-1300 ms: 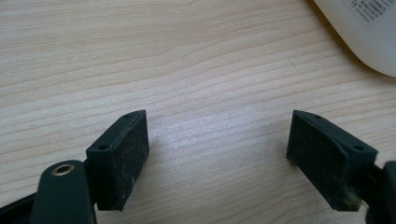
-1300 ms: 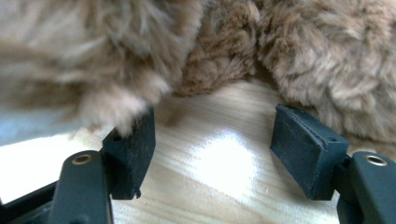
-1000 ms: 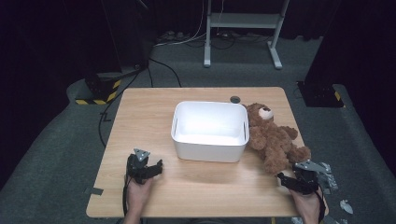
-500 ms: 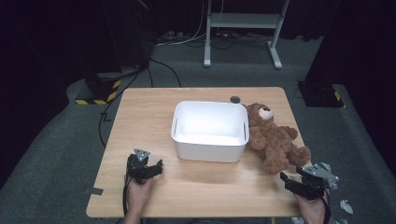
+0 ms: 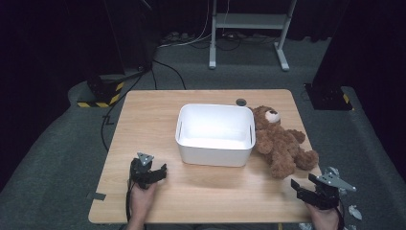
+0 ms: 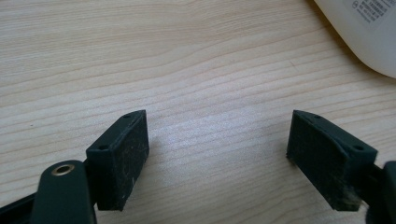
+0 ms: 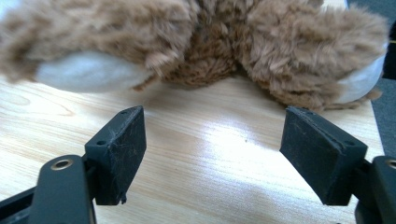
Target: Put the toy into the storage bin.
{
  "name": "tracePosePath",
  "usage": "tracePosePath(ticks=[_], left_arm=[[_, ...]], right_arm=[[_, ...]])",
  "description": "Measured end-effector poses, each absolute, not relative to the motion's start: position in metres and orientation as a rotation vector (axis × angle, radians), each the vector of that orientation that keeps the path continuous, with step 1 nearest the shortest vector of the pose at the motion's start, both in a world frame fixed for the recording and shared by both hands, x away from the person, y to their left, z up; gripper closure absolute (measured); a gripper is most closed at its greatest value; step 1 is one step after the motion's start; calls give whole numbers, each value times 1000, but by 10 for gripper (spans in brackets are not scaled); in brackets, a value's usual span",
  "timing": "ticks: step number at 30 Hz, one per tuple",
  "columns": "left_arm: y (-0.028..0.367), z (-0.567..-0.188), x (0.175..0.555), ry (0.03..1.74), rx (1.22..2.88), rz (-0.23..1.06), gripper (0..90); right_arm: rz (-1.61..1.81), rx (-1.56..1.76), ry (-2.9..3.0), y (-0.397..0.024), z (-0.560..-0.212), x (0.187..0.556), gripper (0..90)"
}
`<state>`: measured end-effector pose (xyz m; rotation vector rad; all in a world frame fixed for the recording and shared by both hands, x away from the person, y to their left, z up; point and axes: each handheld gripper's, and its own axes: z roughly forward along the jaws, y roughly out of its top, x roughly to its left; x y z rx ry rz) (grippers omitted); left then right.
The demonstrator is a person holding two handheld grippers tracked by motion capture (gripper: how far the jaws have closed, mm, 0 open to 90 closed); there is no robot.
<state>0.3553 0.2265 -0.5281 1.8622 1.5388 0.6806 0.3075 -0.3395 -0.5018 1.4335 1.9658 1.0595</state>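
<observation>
right gripper (image 5: 306, 188) | just opened wide, empty, backed off below teddy bear (image 5: 281, 143) | left gripper (image 5: 154, 173) wide, idle | bear ungrasped beside white bin (image 5: 215, 152)

Bear (image 7: 196, 46) head cut off by right gripper view's top edge, tub (image 6: 364, 32) cropped at left gripper view's corner, tub label print too small to read
</observation>
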Motion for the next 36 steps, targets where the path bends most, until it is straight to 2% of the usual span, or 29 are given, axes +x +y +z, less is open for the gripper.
tracePosePath(ticks=[36], left_arm=[[227, -528, 355, 1537, 1861, 681, 208]], right_arm=[[1184, 1342, 1960, -329, -460, 312, 200]])
